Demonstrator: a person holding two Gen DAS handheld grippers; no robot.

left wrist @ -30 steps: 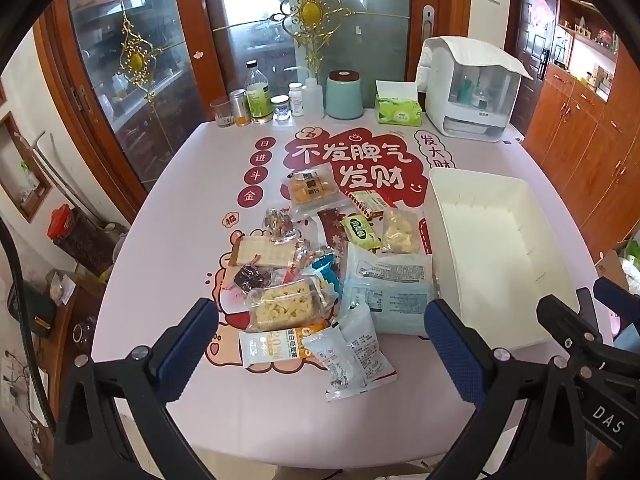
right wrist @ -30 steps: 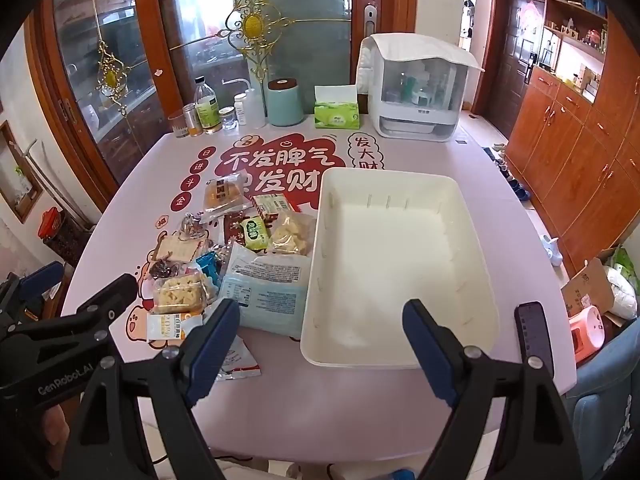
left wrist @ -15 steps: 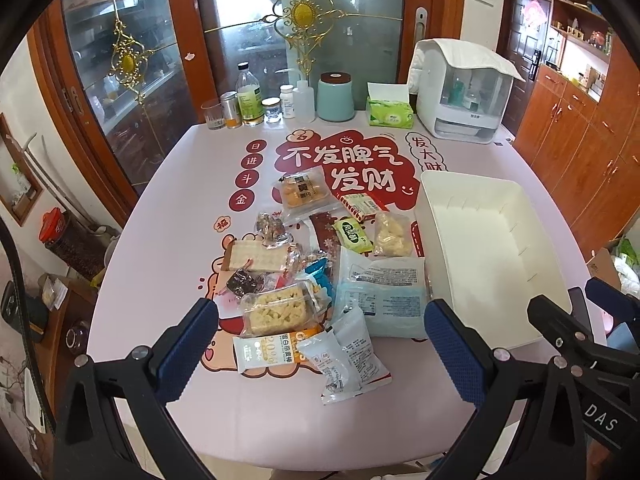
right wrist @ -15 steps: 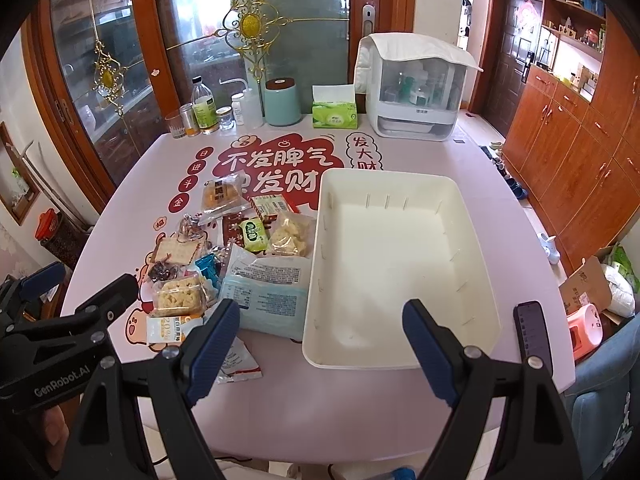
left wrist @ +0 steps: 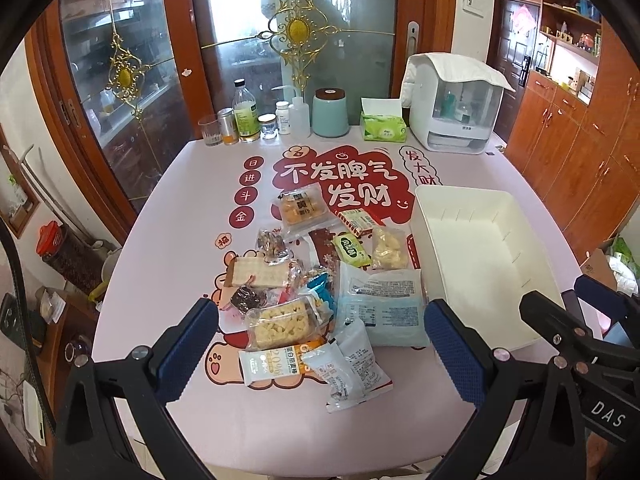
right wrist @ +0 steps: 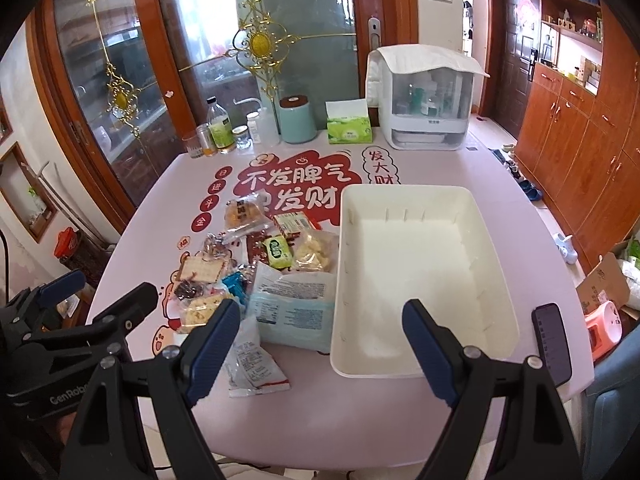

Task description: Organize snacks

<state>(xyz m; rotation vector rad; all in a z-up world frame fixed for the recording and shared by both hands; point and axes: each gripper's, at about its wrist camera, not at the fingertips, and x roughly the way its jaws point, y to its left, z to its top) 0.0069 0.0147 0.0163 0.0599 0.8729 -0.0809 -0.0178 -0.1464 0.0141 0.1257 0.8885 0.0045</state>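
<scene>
Snack packets in clear, white and coloured wrappers (left wrist: 316,280) lie in a loose heap on the left half of the pale pink round table (left wrist: 180,216), over its red printed lettering. Among them are a large pale blue flat pouch (left wrist: 380,312), touching the bin's left wall, a clear pack of pale crumbly cake (left wrist: 280,322), a small green-and-yellow sachet (left wrist: 351,249) and a round golden pastry in clear film (left wrist: 298,210). Just right of the heap stands a white rectangular plastic bin (right wrist: 424,272) (its floor is bare, with small slots along the walls). A dark phone (right wrist: 552,344) lies at the table edge right of the bin. Both tools hover above the near edge: the left gripper (left wrist: 320,340) spread wide over the nearest packets, the right gripper (right wrist: 320,344) spread wide over the bin's near left corner, neither holding anything.
</scene>
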